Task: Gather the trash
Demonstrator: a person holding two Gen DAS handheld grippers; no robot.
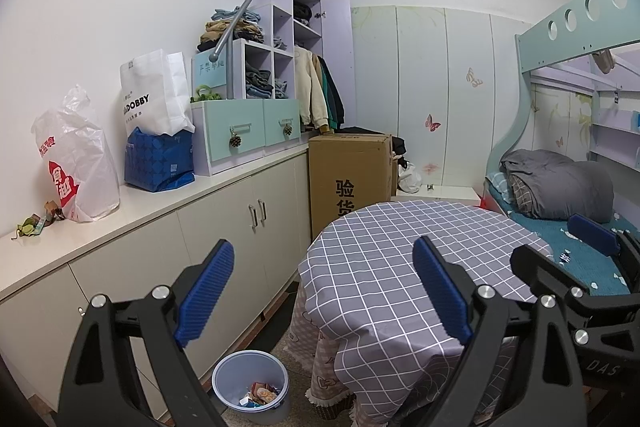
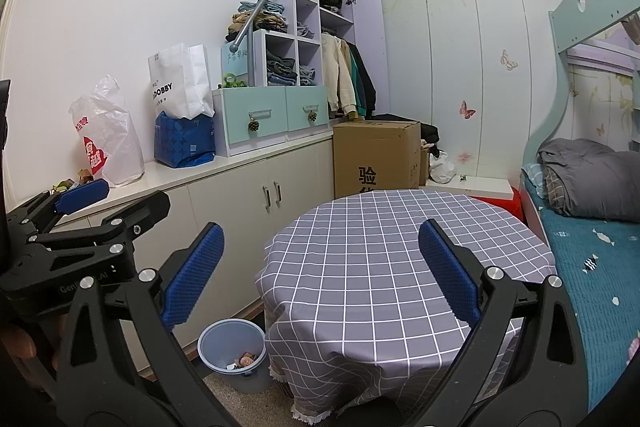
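Since both tongs hang released and empty above the checked desk (image 2: 392, 247), the step in hand looks like the reach for whatever trash is left. The desk top itself shows nothing to pick up. The only loose scraps in sight lie on the long white counter (image 1: 168, 199), at its near end just beside the white plastic bag (image 1: 80, 167): a small heap of crumpled wrappers (image 1: 36, 225). The bin (image 1: 250, 383) stands on the floor between the cabinet doors and the desk's hanging cloth, with some wrappers already in it. The left tongs (image 1: 324, 291) sit nearer the counter, so they seem the better pair for the heap; the right tongs (image 2: 320, 267) can wait over the desk. To do it well, bring the left tongs in low along the counter, straddle the heap with the jaws wide, and close only once both pads bracket it. Take care not to catch the bag beside it, then carry the catch straight over the bin before letting go.
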